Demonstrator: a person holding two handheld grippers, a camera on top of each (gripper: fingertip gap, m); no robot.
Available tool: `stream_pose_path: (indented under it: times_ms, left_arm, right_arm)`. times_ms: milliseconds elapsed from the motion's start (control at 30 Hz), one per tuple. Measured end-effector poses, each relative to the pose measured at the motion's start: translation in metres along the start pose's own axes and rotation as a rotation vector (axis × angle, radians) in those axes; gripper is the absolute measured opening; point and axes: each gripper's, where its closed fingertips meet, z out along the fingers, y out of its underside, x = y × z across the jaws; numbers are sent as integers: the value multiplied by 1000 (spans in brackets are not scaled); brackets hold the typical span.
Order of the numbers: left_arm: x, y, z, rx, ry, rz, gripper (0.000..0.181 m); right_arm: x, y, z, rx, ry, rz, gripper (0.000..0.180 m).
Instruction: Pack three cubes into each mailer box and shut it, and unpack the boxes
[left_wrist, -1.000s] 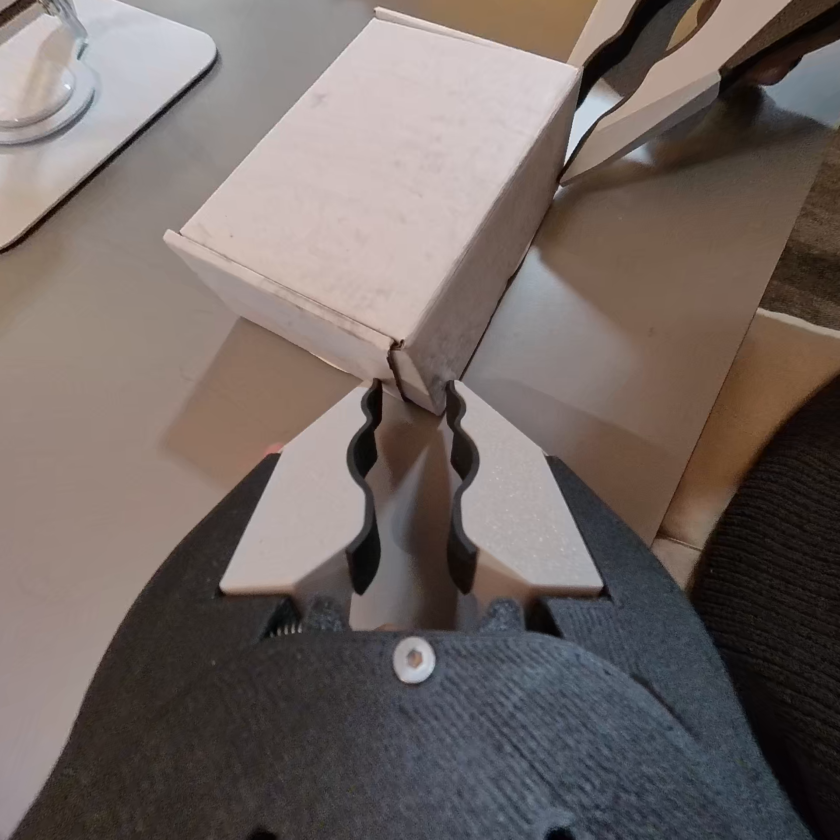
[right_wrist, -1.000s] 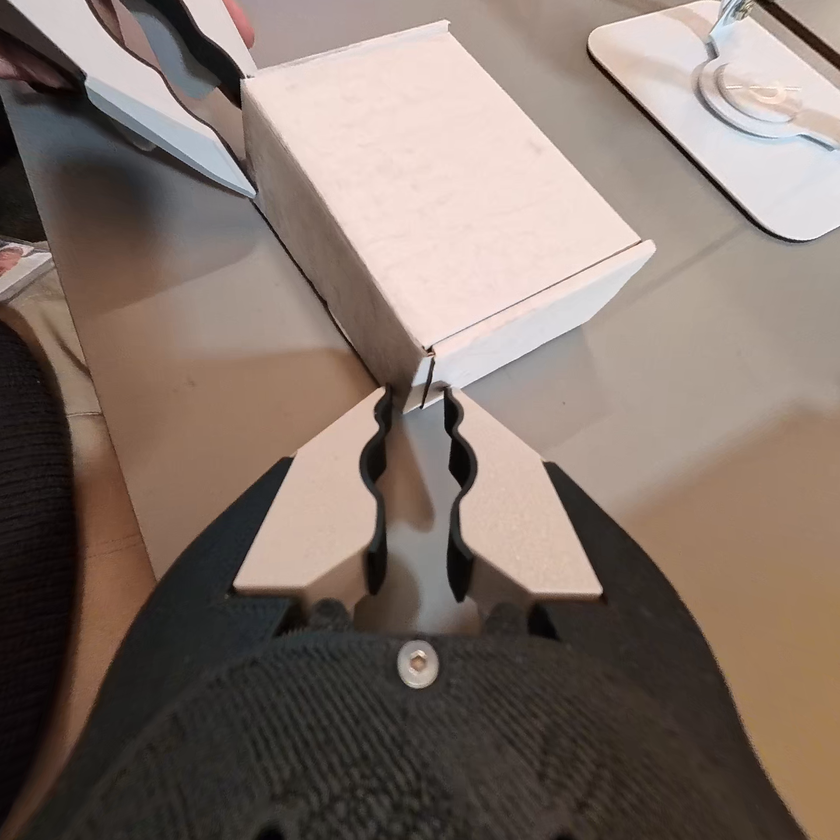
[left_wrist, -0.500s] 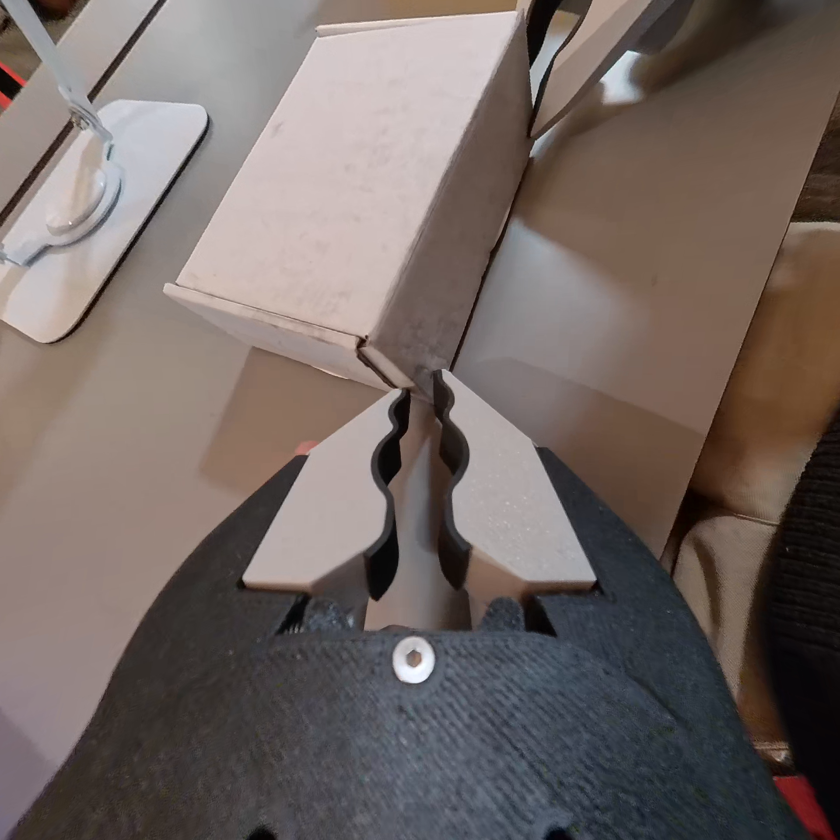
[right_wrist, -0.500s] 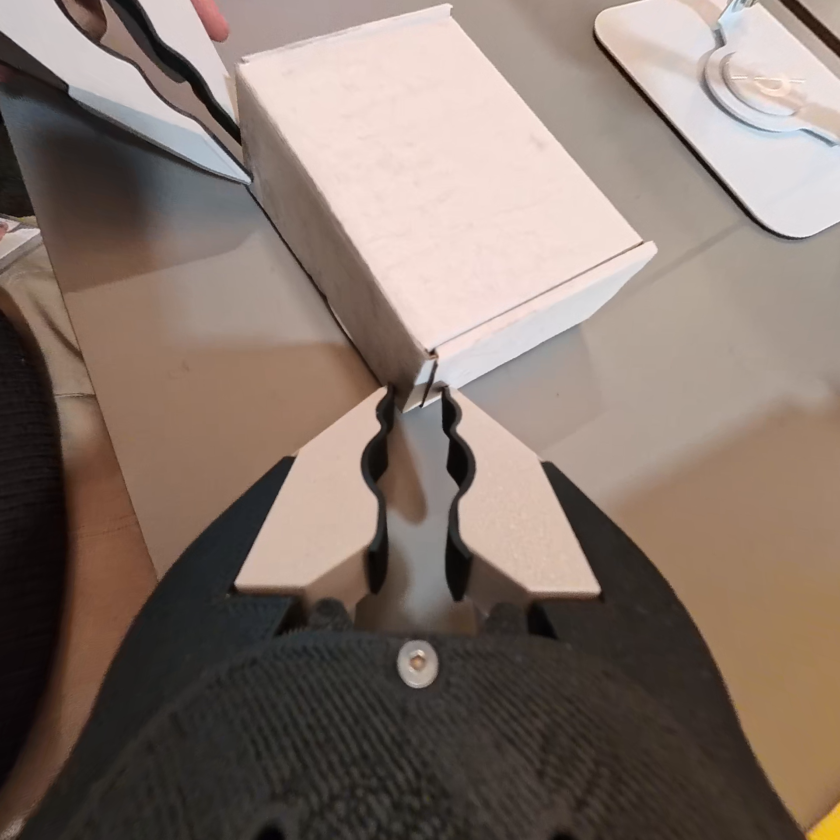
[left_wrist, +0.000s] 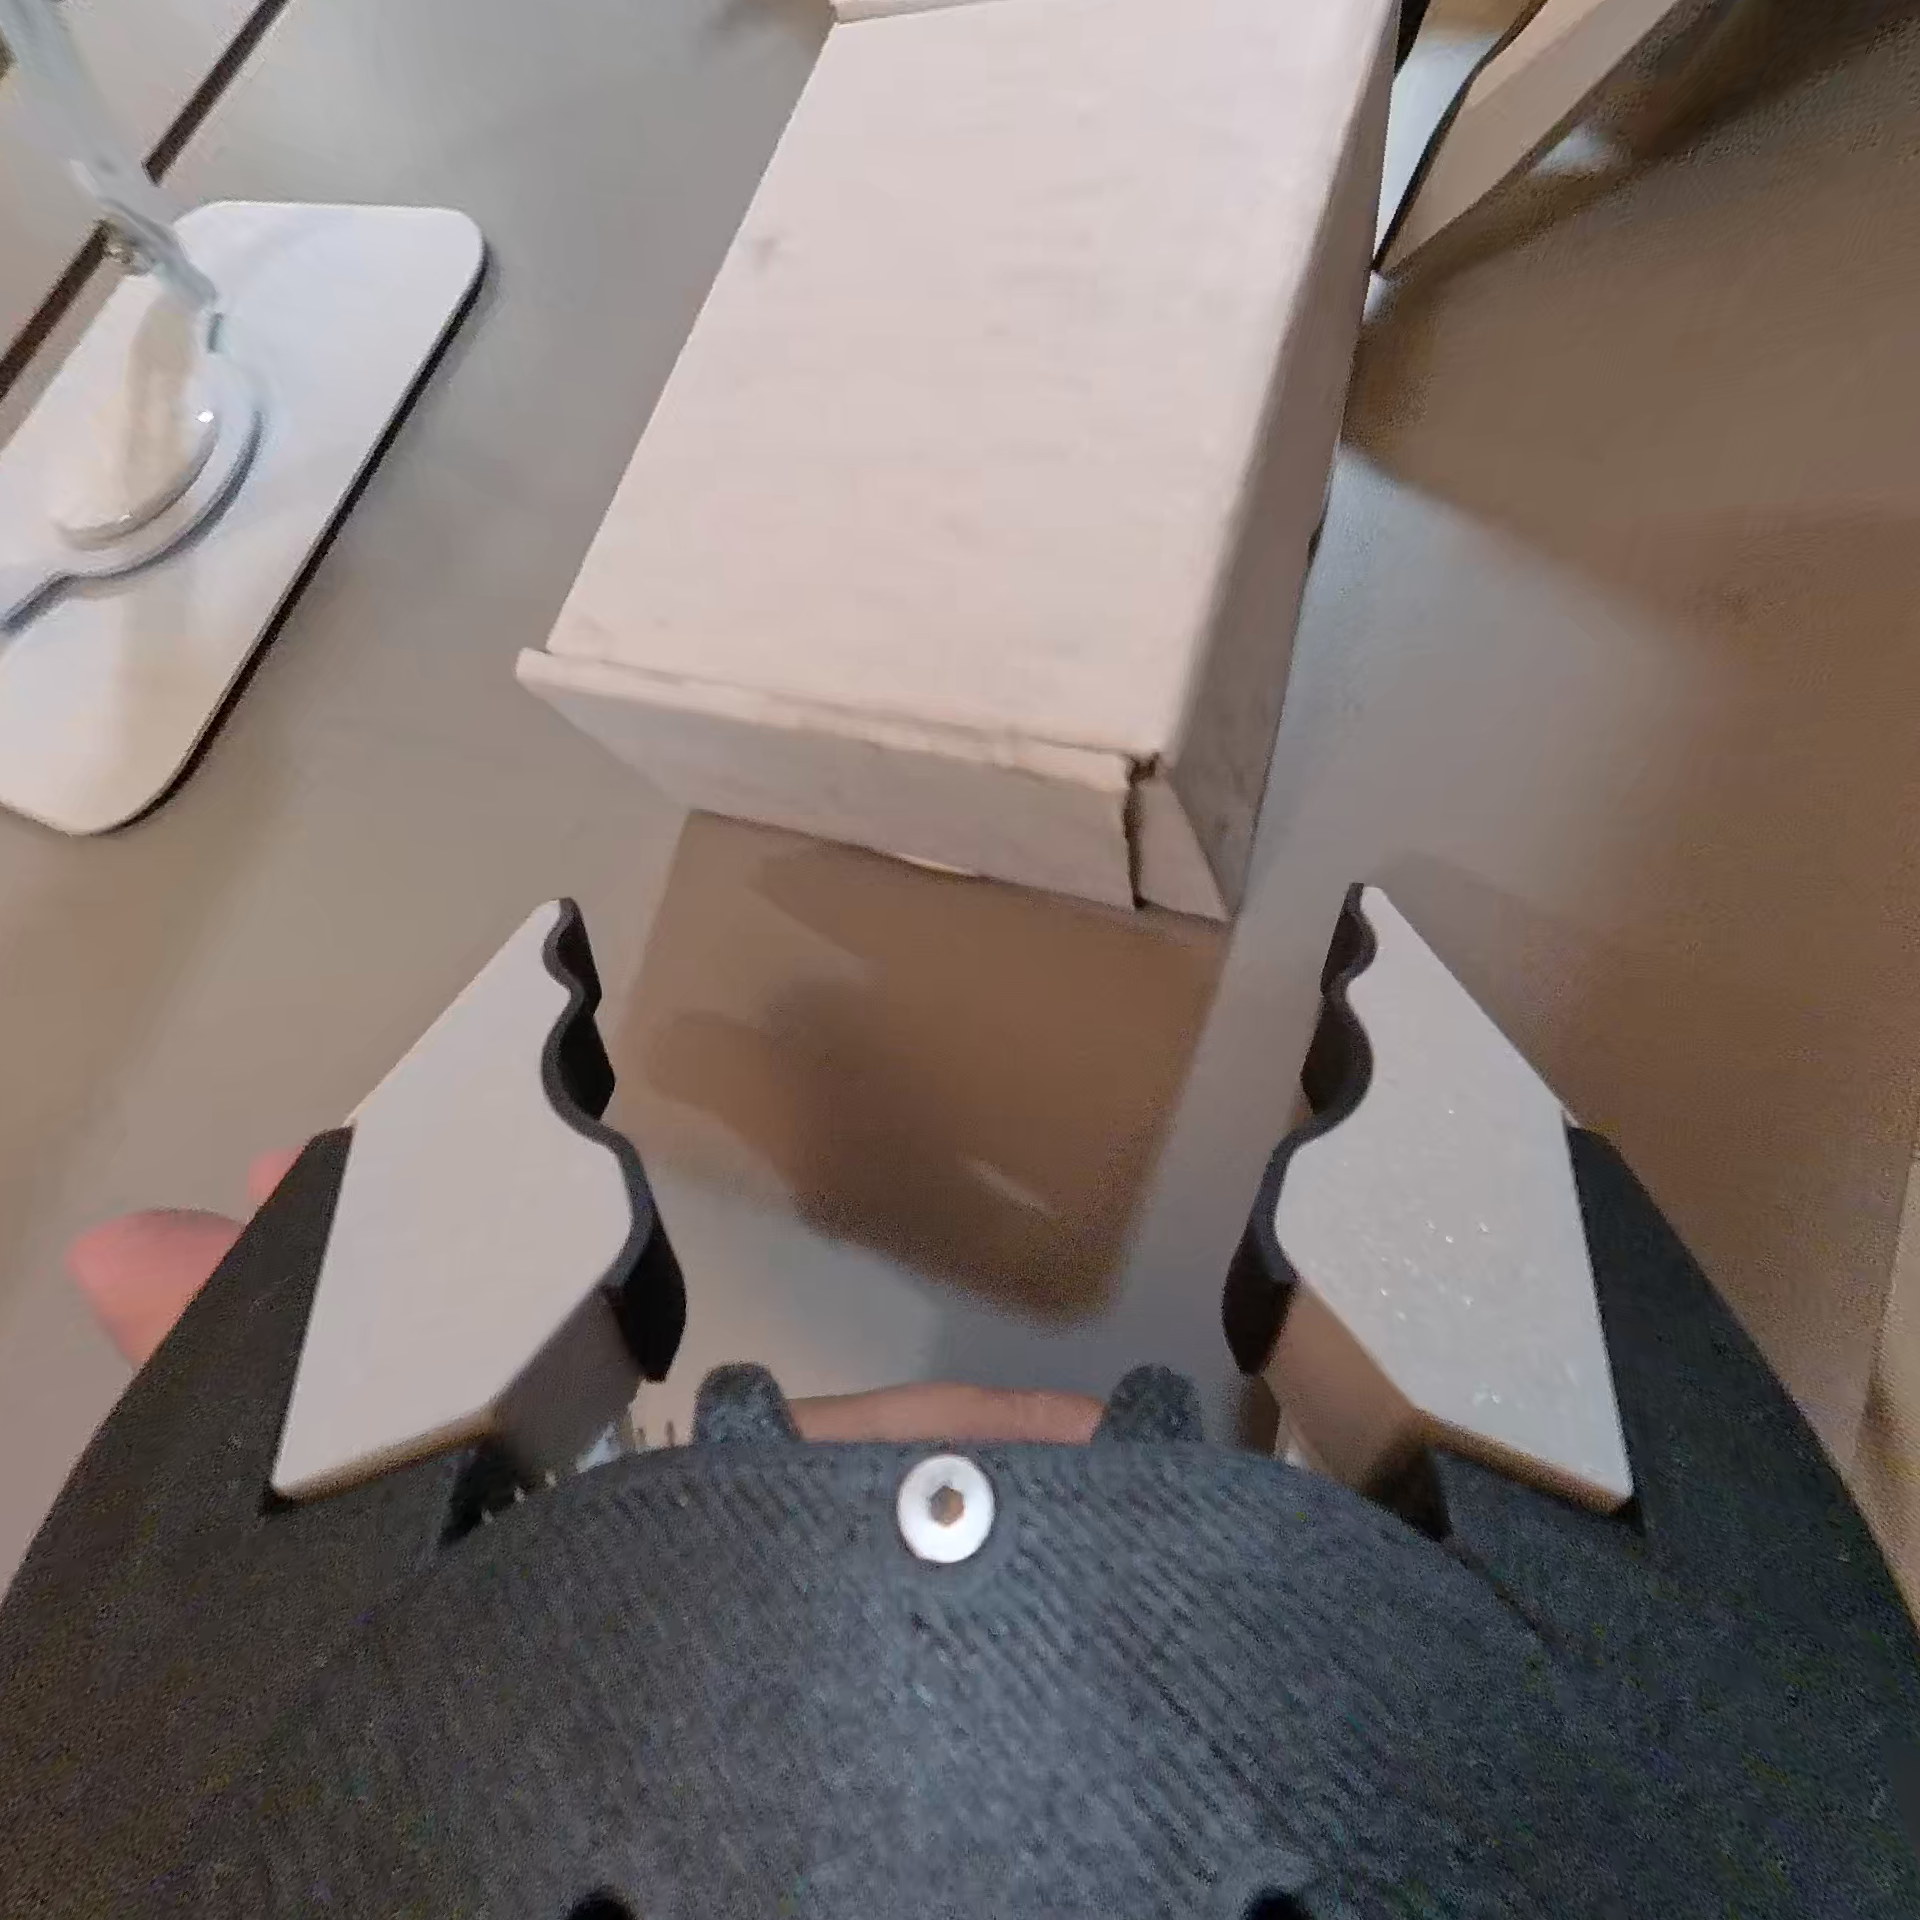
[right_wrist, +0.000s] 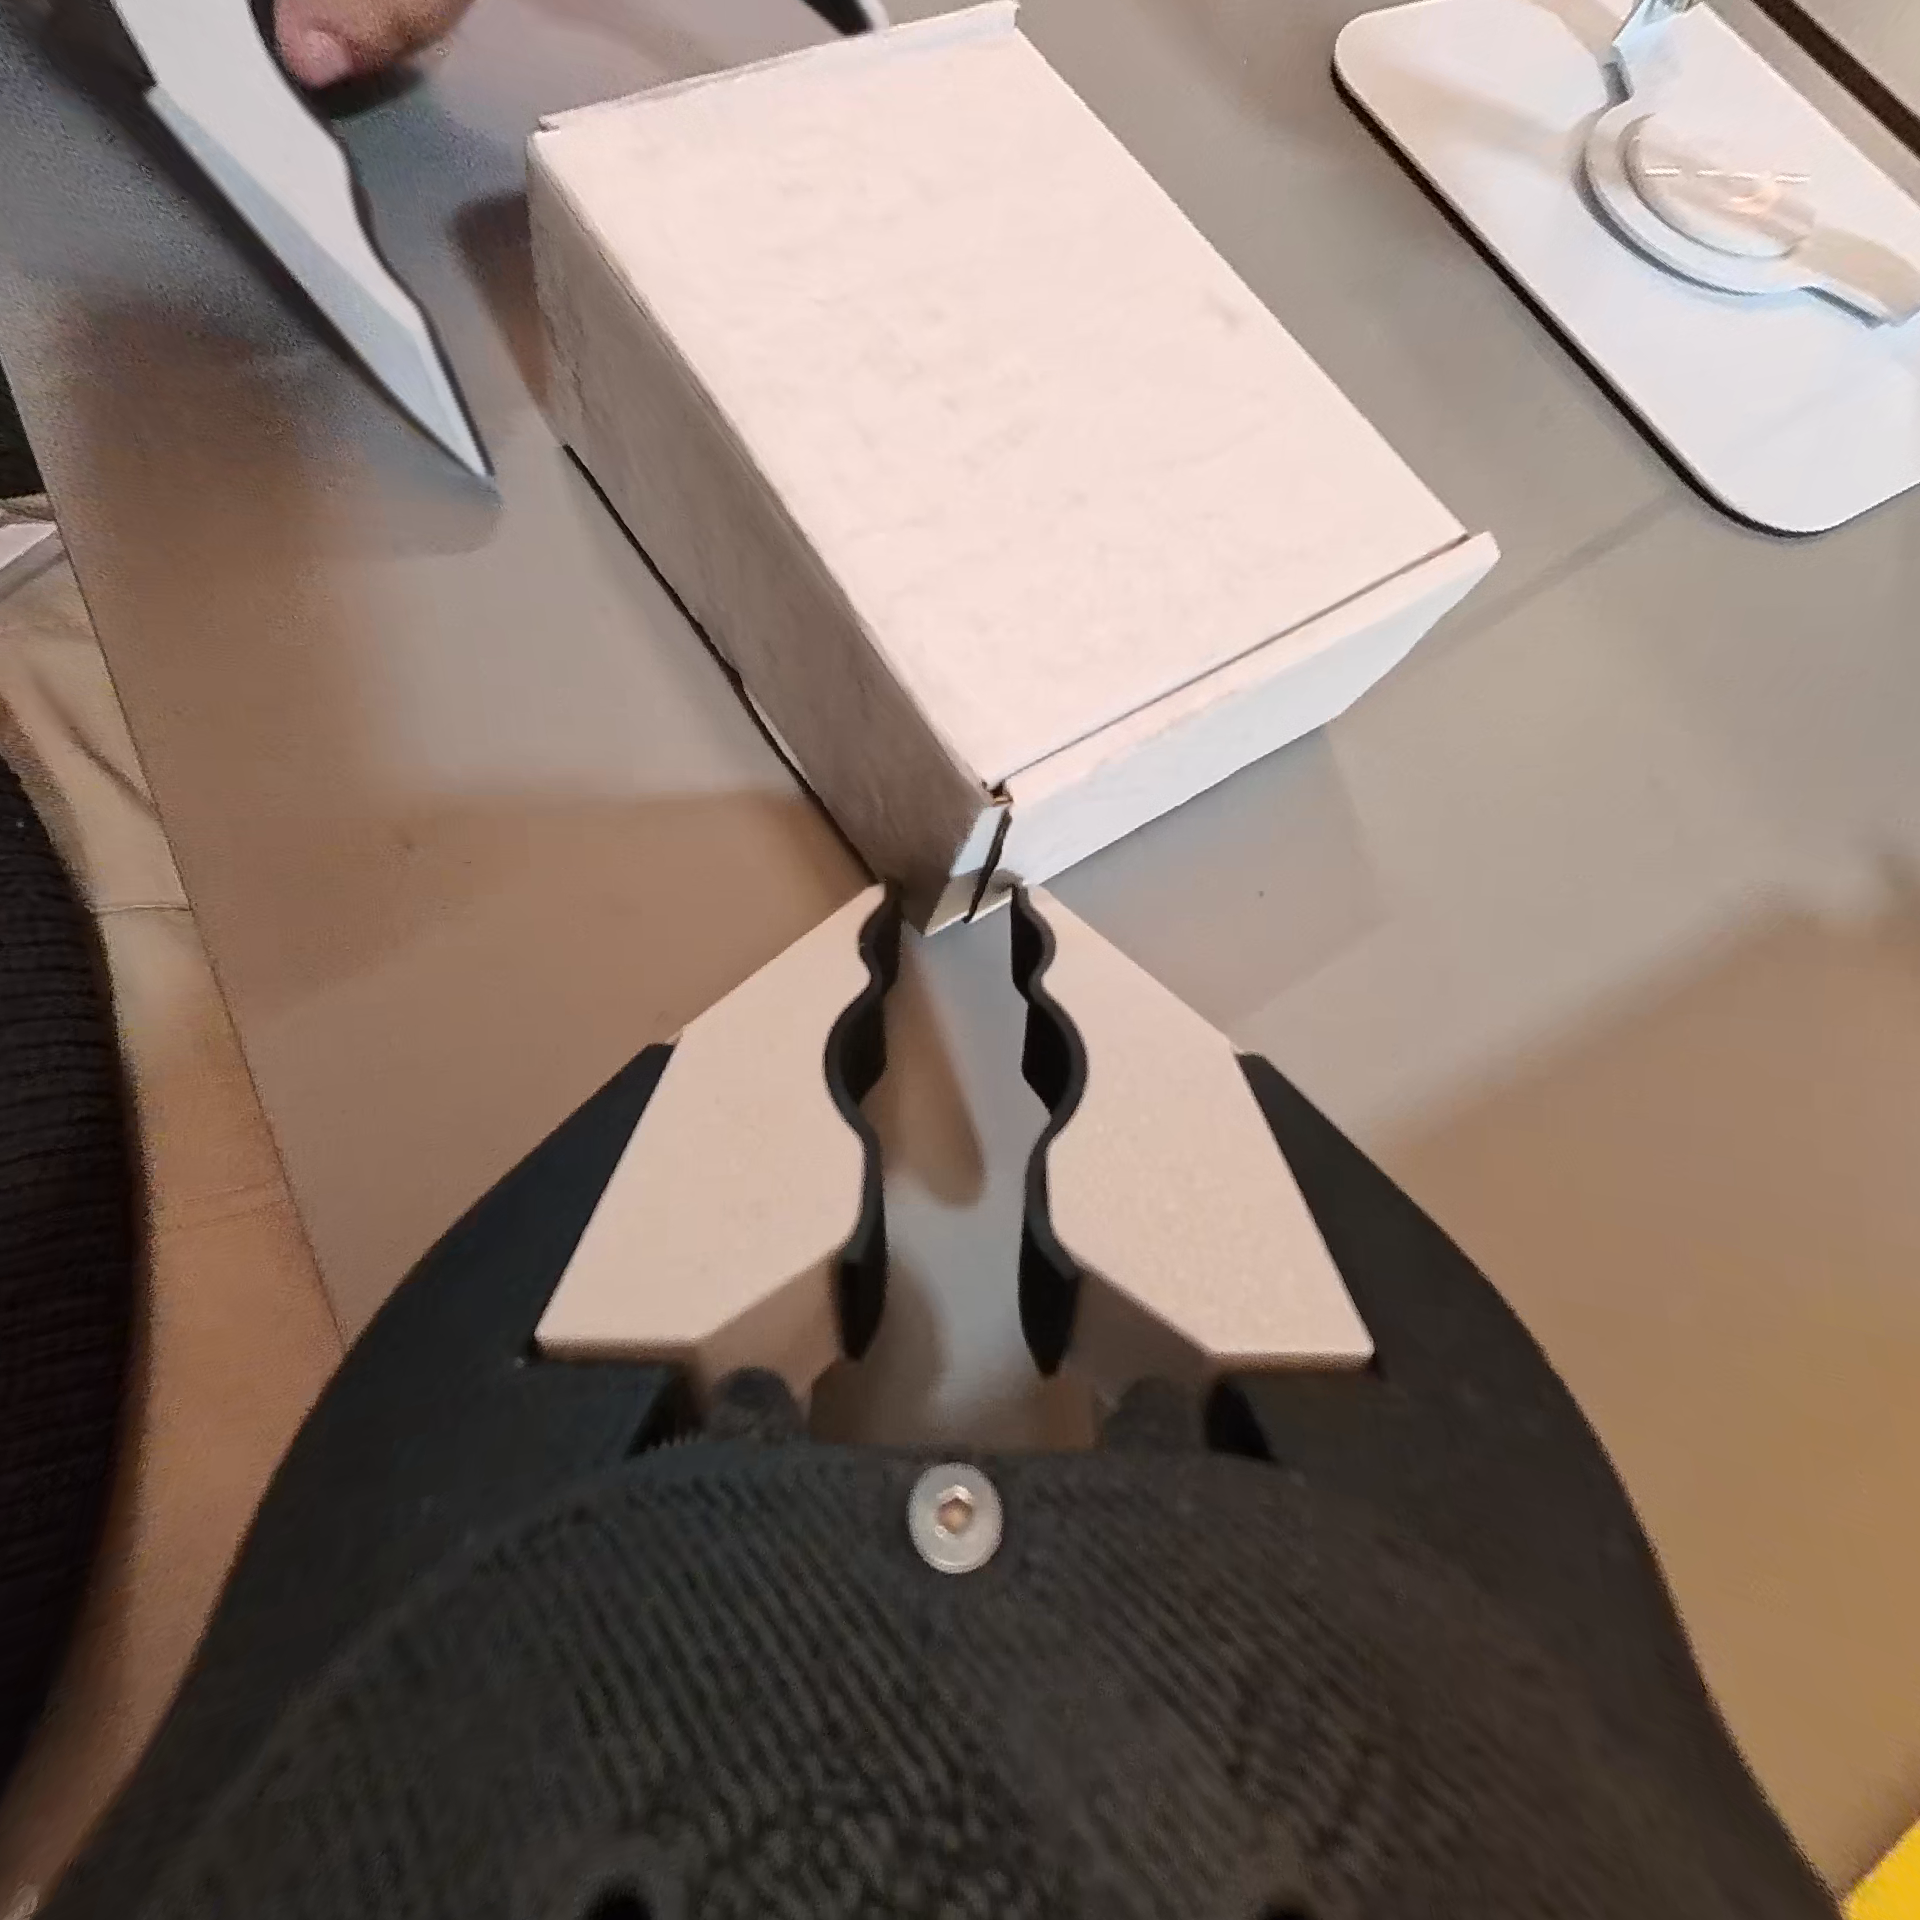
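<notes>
One shut mailer box (right_wrist: 935, 416) hides its contents; right tool (right_wrist: 951, 914) pinches its corner, left tool (left_wrist: 961, 935) gapes empty.

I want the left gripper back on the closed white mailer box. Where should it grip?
Probably the mailer box at its near corner, where the front flap meets the side wall: that thin edge fits narrow jaws. The left gripper is open, facing it.

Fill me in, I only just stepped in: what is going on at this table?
A person works a gripper in each hand on a closed white mailer box on the grey table. The right gripper pinches the box's near corner. The left gripper is open, clear of the box.
</notes>
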Motion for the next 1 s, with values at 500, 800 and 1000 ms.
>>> stream_pose_path:
  times_ms: [500,800,1000]
  left_arm:
    - [-5,-21,26,25,193,5,139]
    - [-5,-18,24,25,167,65,133]
    - [-4,-17,22,12,164,41,128]
  right_arm:
    - [-3,0,1,21,-43,52,19]
    - [-4,2,0,23,-57,63,19]
    - [-3,1,0,30,-47,65,22]
